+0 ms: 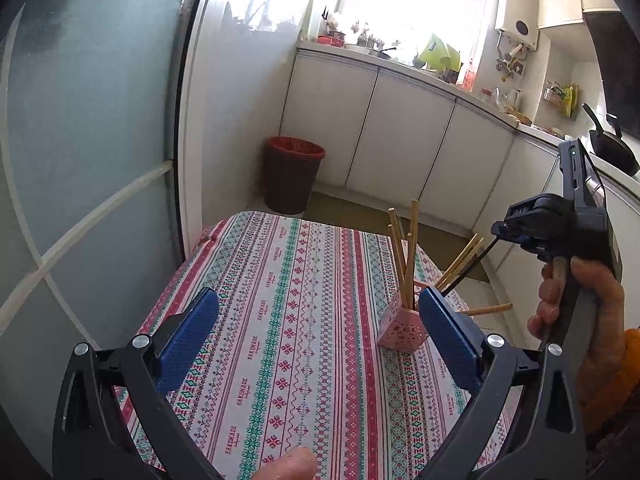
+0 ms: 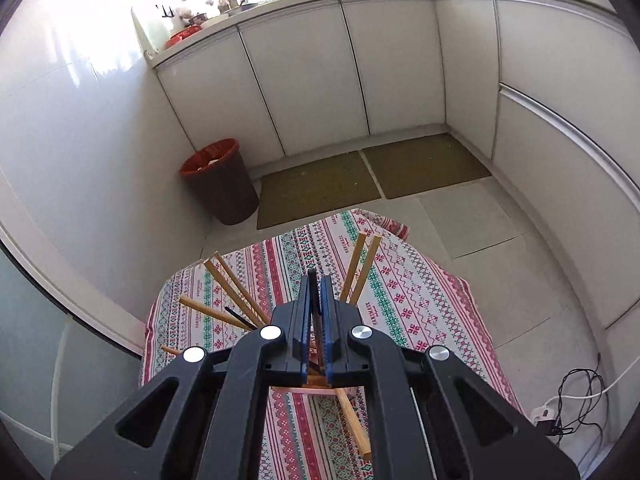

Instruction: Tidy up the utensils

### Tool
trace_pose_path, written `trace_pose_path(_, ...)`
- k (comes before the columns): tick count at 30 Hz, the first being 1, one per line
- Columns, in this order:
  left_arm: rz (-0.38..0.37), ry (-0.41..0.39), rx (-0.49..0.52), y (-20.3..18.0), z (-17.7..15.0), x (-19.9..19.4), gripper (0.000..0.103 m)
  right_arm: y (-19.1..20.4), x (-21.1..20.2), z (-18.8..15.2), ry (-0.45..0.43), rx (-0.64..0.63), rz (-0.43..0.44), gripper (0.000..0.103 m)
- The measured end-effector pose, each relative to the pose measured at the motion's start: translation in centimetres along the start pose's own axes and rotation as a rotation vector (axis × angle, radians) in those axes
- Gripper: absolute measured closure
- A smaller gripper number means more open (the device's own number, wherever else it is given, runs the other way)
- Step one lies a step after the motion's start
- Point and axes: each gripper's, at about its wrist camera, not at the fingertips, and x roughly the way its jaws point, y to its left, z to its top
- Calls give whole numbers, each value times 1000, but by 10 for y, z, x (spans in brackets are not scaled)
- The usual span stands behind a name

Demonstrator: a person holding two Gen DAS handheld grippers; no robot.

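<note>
Thin black chopstick slanting up from pink perforated holder, right gripper clamped on its upper end, left gripper gaping wide, empty.

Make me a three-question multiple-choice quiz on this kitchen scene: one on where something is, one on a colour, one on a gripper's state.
1. Where does the pink holder stand?
A. on the kitchen counter
B. on the patterned tablecloth
C. on the floor mat

2. What colour is the liner in the bin?
A. red
B. blue
C. yellow

3. How is the left gripper?
A. shut on a chopstick
B. shut on the holder
C. open, with nothing between its fingers

Answers:
1 B, the holder's base sits on the striped cloth near its right edge.
2 A, a red rim folds over the dark bin by the cabinets.
3 C, the two blue pads stand wide apart with only cloth showing between them.
</note>
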Motion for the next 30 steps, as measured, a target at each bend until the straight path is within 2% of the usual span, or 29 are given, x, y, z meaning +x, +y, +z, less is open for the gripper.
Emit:
trace_pose_path(3, 31, -40, 11, -5, 1, -8, 7, -2, -18, -5, -24, -1, 23, 92)
trace_pose_path(6, 61, -75, 24, -13, 4, -19, 7, -4, -61, -18, -105, -43, -7, 75)
trace_pose_path(7, 69, -91, 33, -17, 4, -25, 7, -7, -77, -25, -137, -48, -23, 62)
trace_pose_path(8, 73, -106, 42, -22, 4, -32, 7, -10, -94, -33, -169, -50, -47, 43)
trace_pose_path(10, 75, -127, 58, -31, 5, -46, 7, -21, -129, -51, -232, -43, -109, 16)
trace_pose_path(11, 72, -134, 68, -36, 5, -53, 7, -26, -144, -61, -263, -42, -143, 9)
trace_pose_path(14, 53, -136, 99, -53, 2, -73, 7, -38, -178, -83, -313, -78, -227, 7)
trace_pose_path(18, 13, -128, 143, -78, -4, -98, 7, -48, -205, -107, -278, -144, -319, 7)
trace_pose_path(25, -10, -165, 183, -108, -11, -138, 7, -77, -251, -130, -269, -63, -336, 7)
trace_pose_path(30, 11, -145, 208, -117, -13, -140, 7, -90, -272, -139, -297, -30, -359, 7)
